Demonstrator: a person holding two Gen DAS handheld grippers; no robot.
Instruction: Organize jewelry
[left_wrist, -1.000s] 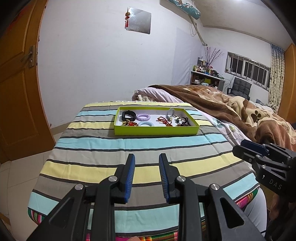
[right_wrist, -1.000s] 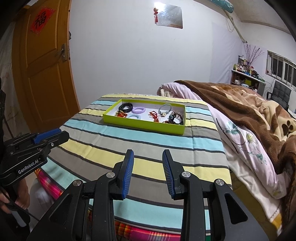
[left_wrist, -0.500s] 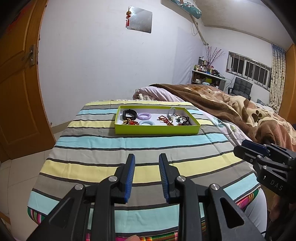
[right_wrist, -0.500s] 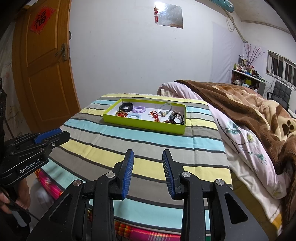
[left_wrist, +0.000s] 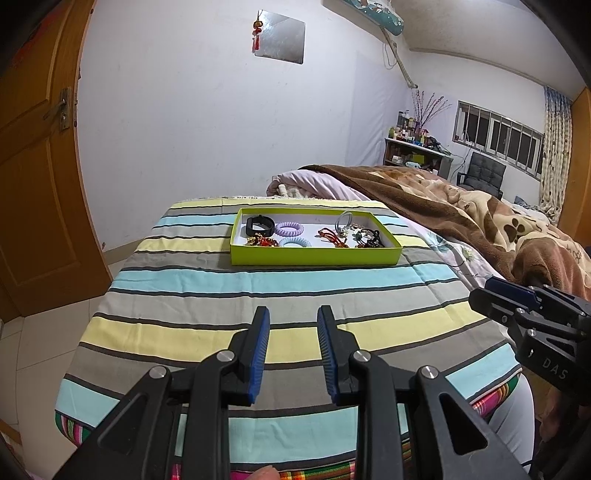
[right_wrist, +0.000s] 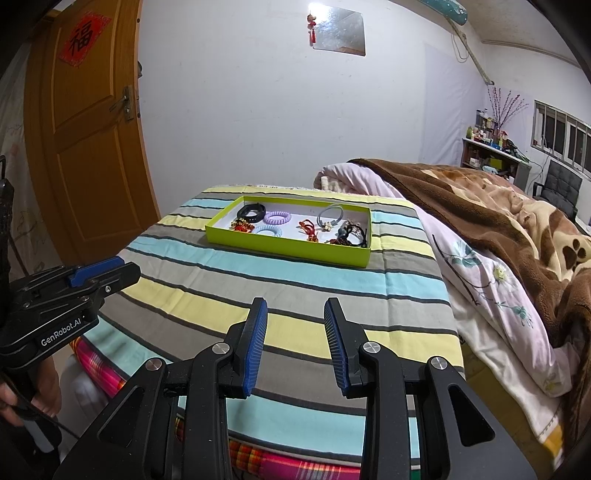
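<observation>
A lime green tray (left_wrist: 314, 256) (right_wrist: 284, 248) sits at the far end of a striped table. In it lie a black band (left_wrist: 260, 225), a purple coil tie (left_wrist: 289, 229), a pale blue coil tie (left_wrist: 294, 242), red cord pieces (left_wrist: 331, 236) and a grey bangle (right_wrist: 330, 215). My left gripper (left_wrist: 293, 314) is open and empty, well short of the tray. My right gripper (right_wrist: 295, 306) is open and empty, also short of the tray. Each gripper shows at the edge of the other's view.
The striped cloth (left_wrist: 280, 291) covers the table. A bed with a brown blanket (left_wrist: 461, 218) and floral sheet (right_wrist: 491, 295) lies to the right. A wooden door (right_wrist: 88, 122) stands to the left. Tiled floor (left_wrist: 37, 354) lies below left.
Both grippers have stayed open and nearly still; the views have shifted only very slightly.
</observation>
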